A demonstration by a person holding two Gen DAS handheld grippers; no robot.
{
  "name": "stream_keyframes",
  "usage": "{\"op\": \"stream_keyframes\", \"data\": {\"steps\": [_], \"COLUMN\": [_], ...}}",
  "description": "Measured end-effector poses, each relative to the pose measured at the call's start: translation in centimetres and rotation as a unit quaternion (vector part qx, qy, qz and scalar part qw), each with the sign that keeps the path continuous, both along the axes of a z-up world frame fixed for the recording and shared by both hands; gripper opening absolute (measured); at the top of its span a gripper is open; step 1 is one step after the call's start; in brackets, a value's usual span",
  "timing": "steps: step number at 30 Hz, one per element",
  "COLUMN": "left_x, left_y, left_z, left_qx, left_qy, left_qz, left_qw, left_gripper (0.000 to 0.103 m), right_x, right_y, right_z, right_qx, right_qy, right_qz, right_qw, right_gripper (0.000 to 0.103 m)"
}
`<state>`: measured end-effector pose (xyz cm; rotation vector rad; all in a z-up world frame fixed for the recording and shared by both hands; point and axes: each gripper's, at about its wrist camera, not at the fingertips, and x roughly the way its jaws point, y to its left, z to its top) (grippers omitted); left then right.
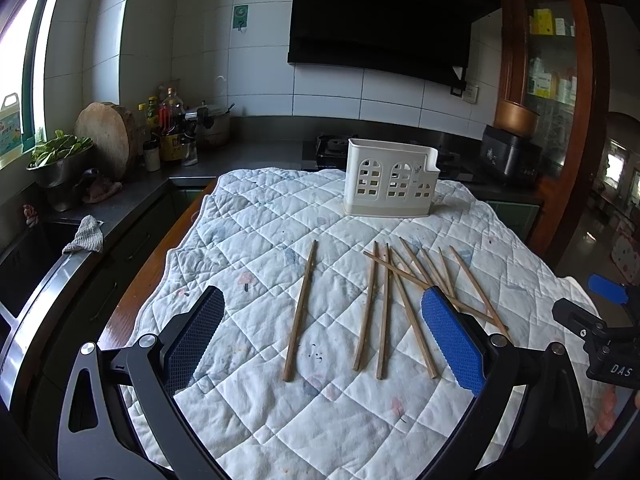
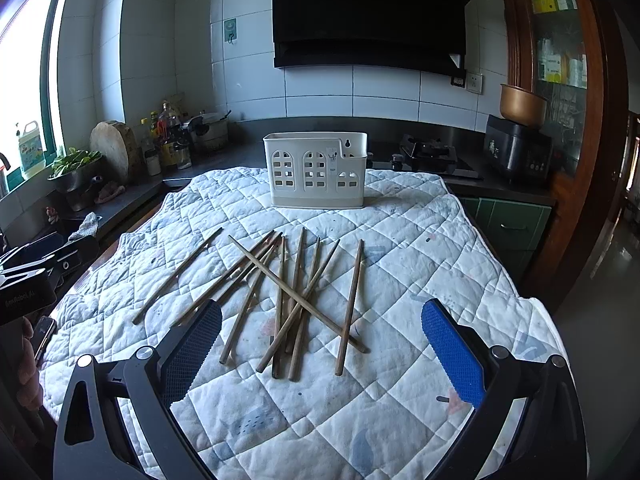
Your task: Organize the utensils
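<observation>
Quilted cloth under chopsticks, holder

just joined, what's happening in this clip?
A person holds a gripper in each hand over a quilted cloth on a kitchen table. Wooden chopsticks lie scattered and crossed on the cloth, with one chopstick lying apart on the left. A white utensil holder stands upright behind them. The left gripper and right gripper are both open and hold nothing. No chopstick is visibly picked up or sticking out of the holder.
</observation>
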<state>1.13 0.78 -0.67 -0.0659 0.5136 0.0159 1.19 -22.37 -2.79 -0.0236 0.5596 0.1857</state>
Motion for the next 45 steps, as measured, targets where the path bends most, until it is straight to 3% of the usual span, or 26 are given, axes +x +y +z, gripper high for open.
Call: {"op": "stream_keyframes", "data": {"steps": [18, 28, 38, 40, 45], "left_x": [1.4, 3.0, 4.7, 5.1, 6.0], "left_y": [0.5, 1.5, 2.3, 2.5, 2.9], "left_z": [-1.2, -2.7, -4.6, -5.1, -6.5], "left_qx": [0.008, -0.006, -0.01, -0.013, -0.031], "left_qy": [0.022, 0.046, 0.072, 0.08, 0.097], "left_qz": [0.001, 0.004, 0.008, 0.005, -0.006], "left_qw": [0.9997, 0.9989, 0.9973, 0.9967, 0.9947], "left_gripper": [0.097, 0.096, 0.095, 0.083, 0.077], "right_x": [1.0, 2.1, 4.0, 4.3, 5.3], "right_y": [-0.9, -1.9, -1.4, -1.4, -1.3], "right_z": [-0.9, -2.7, -5.7, -6.2, -7.3], "right_qx": [0.009, 0.016, 0.016, 0.022, 0.03], "right_qy": [0.011, 0.033, 0.088, 0.095, 0.112], "right_qz": [-0.004, -0.008, 0.01, 0.01, 0.007], "right_qw": [1.0, 0.999, 0.996, 0.995, 0.993], "right_gripper": [0.097, 0.095, 0.064, 0.061, 0.048]}}
